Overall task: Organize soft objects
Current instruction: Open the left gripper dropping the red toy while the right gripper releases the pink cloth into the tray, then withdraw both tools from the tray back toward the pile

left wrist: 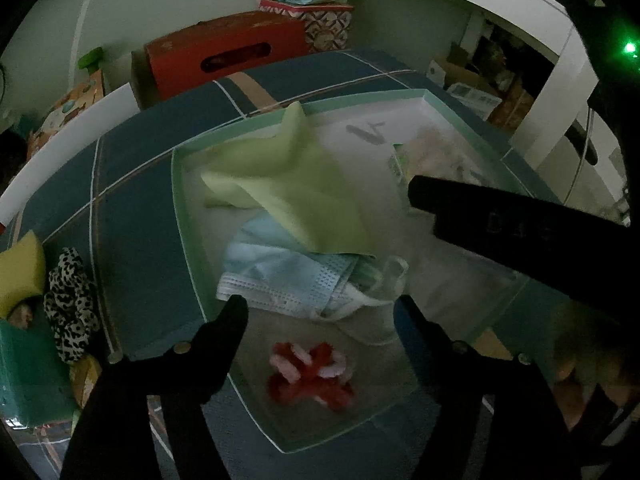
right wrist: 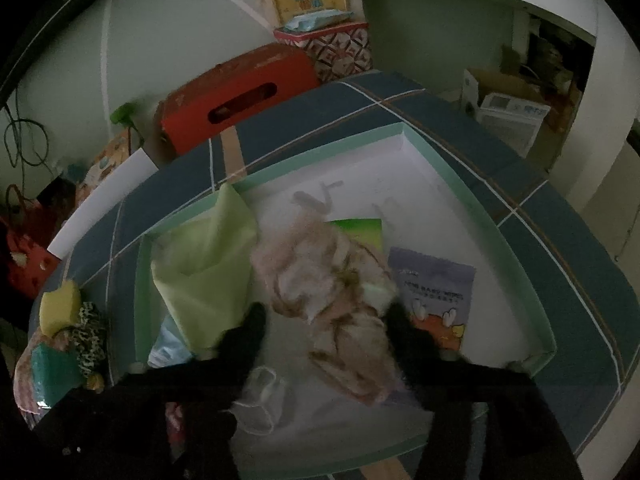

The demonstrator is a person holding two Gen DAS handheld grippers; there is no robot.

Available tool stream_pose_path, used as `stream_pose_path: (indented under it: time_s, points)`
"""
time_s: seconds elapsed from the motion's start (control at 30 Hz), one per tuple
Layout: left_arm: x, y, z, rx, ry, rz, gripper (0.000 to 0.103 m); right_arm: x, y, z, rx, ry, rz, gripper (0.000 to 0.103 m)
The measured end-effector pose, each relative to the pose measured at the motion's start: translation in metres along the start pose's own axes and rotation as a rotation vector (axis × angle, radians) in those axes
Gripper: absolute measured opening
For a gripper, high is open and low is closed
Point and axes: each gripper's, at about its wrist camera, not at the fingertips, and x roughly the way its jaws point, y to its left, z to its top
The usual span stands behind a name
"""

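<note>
My left hand-held gripper [left wrist: 320, 312] apart over pleated blue mask [left wrist: 288, 276]; right hand-held gripper [right wrist: 326, 320] apart around crumpled pinkish cloth [right wrist: 332, 300], lying lengthwise toward tray [right wrist: 516, 268] near edge.

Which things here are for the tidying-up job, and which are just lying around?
For the job: tray, green cloth, face mask, red scrunchie, pink cloth, wipes pack, yellow sponge, leopard scrunchie.

Just lying about: red box, patterned box, cardboard boxes.
</note>
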Motion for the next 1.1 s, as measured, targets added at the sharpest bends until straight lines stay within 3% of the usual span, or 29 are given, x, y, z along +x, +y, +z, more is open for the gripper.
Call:
stream_pose_path:
  time_s: [0.1,0.17,0.23,0.33,0.43,1.1]
  points:
    - [0.0,0.003,0.0,-0.011,-0.001,0.011,0.078,-0.002,0.0,0.001,-0.003,-0.009,-0.011,0.075]
    - [-0.002,0.007,0.0,-0.028,-0.004,0.008,0.08,-0.002,0.0,0.001,-0.006,-0.008,-0.023,0.085]
    - [-0.004,0.013,0.001,-0.059,-0.013,-0.001,0.09,-0.001,-0.001,0.002,-0.006,-0.007,-0.033,0.091]
    - [-0.007,0.026,-0.001,-0.121,-0.028,-0.019,0.091,-0.001,-0.004,0.002,0.001,-0.008,-0.05,0.103]
    - [-0.009,0.039,-0.003,-0.181,-0.039,-0.023,0.097,-0.001,-0.009,0.002,0.018,-0.016,-0.057,0.103]
    - [-0.056,0.093,-0.011,-0.354,-0.114,0.076,0.097,0.003,0.023,-0.004,-0.077,0.015,-0.031,0.103]
